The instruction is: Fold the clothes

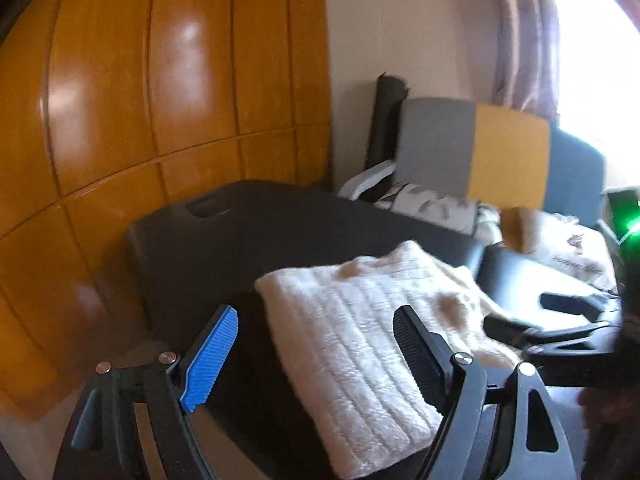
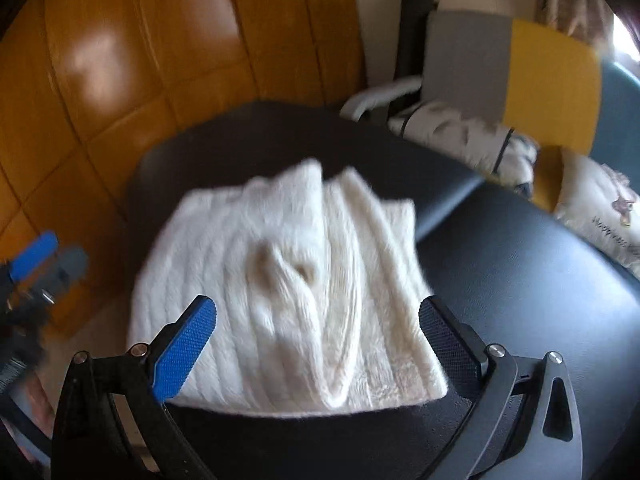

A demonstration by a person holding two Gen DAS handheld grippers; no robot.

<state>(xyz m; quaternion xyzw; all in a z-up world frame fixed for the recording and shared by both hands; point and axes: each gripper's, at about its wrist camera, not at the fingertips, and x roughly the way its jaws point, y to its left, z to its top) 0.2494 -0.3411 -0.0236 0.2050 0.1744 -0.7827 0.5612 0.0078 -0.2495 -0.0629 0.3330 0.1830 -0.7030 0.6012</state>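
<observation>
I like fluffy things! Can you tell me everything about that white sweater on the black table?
The white sweater is a fuzzy, ribbed knit, cream-white and soft-looking. It is folded into a thick, roughly square bundle, with a few dimples and a raised fold on top. It lies flat on the black padded table, near its front edge. Both tongs, left and right, stand open above it; neither grips it.

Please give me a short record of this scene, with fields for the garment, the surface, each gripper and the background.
garment: white knitted sweater, folded into a compact rectangle, lying flat
surface: black padded table, sweater rests on it
left gripper: open, above the sweater's near edge, holding nothing
right gripper: open, just over the sweater's near edge, holding nothing
background: wooden wardrobe; grey and yellow cushion beyond the table
fold state: looks finished, though blur hides detail
</observation>
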